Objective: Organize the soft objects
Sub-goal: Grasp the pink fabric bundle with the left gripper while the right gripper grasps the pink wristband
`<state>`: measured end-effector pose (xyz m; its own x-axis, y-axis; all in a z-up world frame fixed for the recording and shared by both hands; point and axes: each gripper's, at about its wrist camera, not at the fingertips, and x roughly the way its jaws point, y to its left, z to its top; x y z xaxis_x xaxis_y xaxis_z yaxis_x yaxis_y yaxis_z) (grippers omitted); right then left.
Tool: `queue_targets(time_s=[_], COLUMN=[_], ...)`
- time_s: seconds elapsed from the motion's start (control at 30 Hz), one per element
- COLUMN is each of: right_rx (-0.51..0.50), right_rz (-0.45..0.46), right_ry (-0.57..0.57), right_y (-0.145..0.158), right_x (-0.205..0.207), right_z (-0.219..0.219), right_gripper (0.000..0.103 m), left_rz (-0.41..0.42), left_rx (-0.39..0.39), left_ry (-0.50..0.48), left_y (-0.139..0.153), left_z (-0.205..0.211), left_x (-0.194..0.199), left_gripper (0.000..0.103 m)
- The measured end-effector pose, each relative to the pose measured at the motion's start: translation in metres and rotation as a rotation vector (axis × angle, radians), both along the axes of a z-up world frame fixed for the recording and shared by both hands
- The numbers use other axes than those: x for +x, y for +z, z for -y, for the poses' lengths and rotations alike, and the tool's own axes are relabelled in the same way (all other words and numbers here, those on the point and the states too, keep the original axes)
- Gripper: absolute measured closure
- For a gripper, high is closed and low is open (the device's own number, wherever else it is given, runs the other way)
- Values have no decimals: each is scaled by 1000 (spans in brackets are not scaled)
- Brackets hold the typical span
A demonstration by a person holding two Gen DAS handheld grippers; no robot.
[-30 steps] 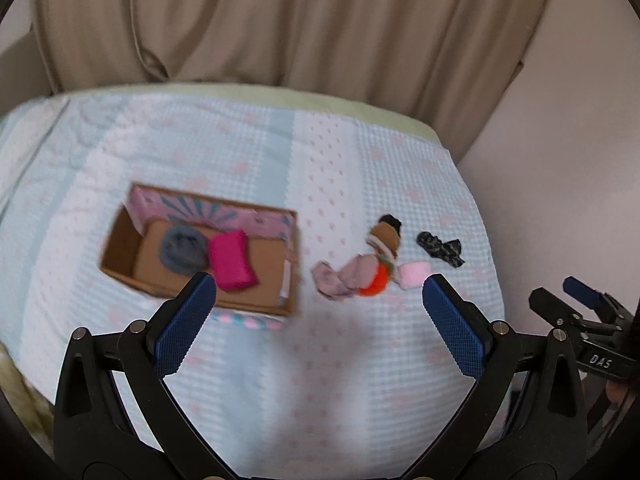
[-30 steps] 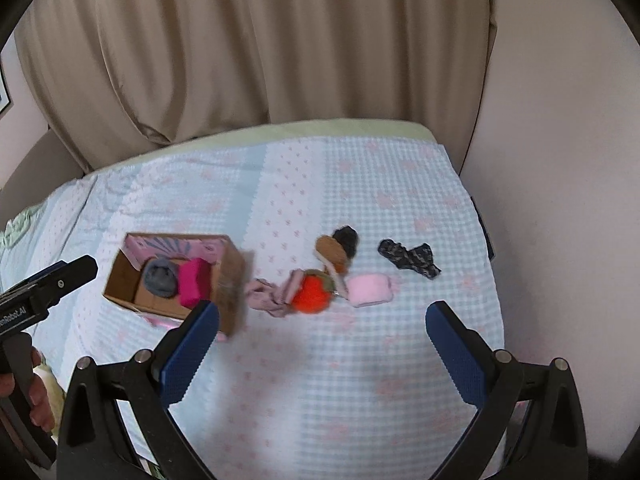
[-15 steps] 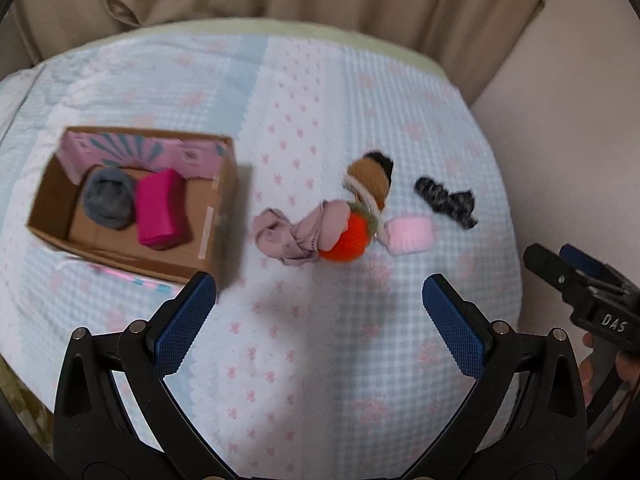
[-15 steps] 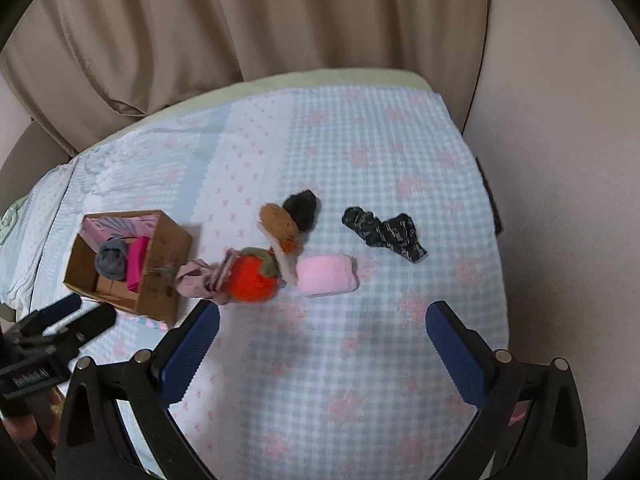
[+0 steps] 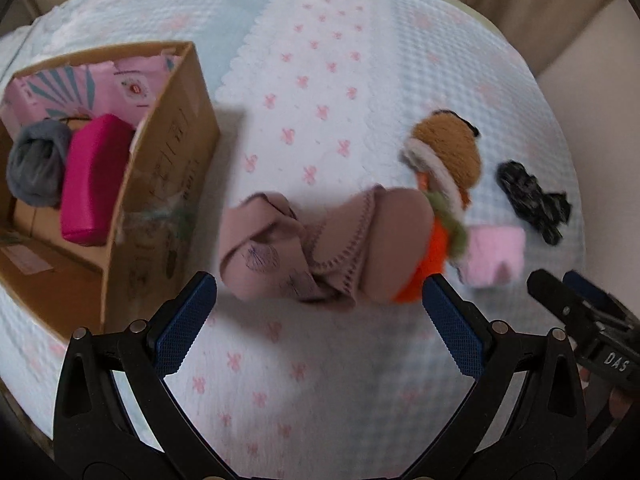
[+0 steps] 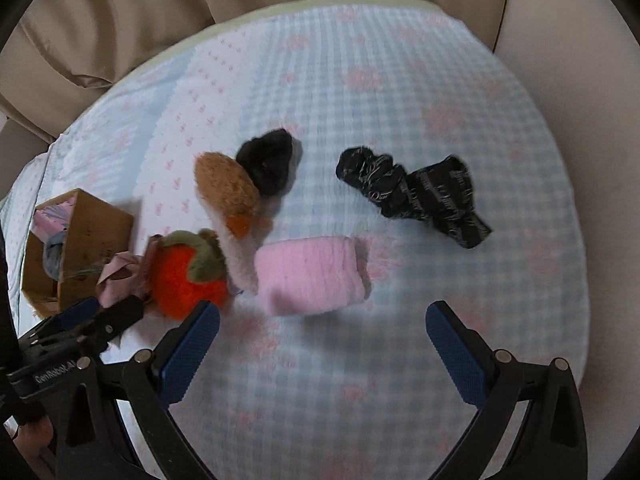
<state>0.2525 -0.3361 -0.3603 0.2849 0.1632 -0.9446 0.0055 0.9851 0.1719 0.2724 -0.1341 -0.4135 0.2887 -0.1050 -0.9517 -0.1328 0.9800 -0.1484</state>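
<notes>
My left gripper is open, just short of a crumpled mauve cloth on the bed. Beside the cloth lie an orange plush fruit, a brown plush toy, a pink rolled towel and a black patterned sock. My right gripper is open, just short of the pink towel. The right wrist view shows the orange fruit, the brown plush, a black plush and the black sock.
A cardboard box stands at the left with a grey sock ball and a magenta block inside. The bedspread is light blue and white. Beige curtains hang behind; a wall is at the right.
Both grippers have moved down and closer to the pile of soft things. The left one has neared the mauve cloth, the right one the pink towel. Both stay open.
</notes>
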Motion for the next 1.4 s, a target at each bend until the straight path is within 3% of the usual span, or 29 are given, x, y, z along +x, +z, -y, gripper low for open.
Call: queue_targets(time_s=[0.23,0.3,0.47,0.57,0.77,0.93,1.03,1.1,1.4], right_rx=[7,8,14,19,31,24,-6,-16,-18], right_rz=[-24,-31,-42,-46,-66,-79,-82,-71,-28], right_ry=[11,11,3,14,41,26,30,40,24], right_y=[-20,-25,-33,-36,-46,-55,-58,-56,-38], right_x=[13,15,21,24,31,33,33,32,23], right_z=[-8,-9,-11,-13,-21,-20,-20,-21,-19], right_gripper=[1,2,2,10,23,28,37,44,70], left_rz=[44,49,58,41,-38,-21,-19,-13,12], left_rx=[40,70,135,78,-44,-63,-83,-92,-97], left_ry=[8,-14,-96,-41,40,44,40,47,21], left_y=[1,1,0,-6,-31,-38,-43,-42,-27], left_z=[-3,1,19,12,-3,-8,-12,-16,-25], left_x=[17,21,21,22,32,37,40,40,34], left_gripper=[5,19,27,34,34,34,45,57,69])
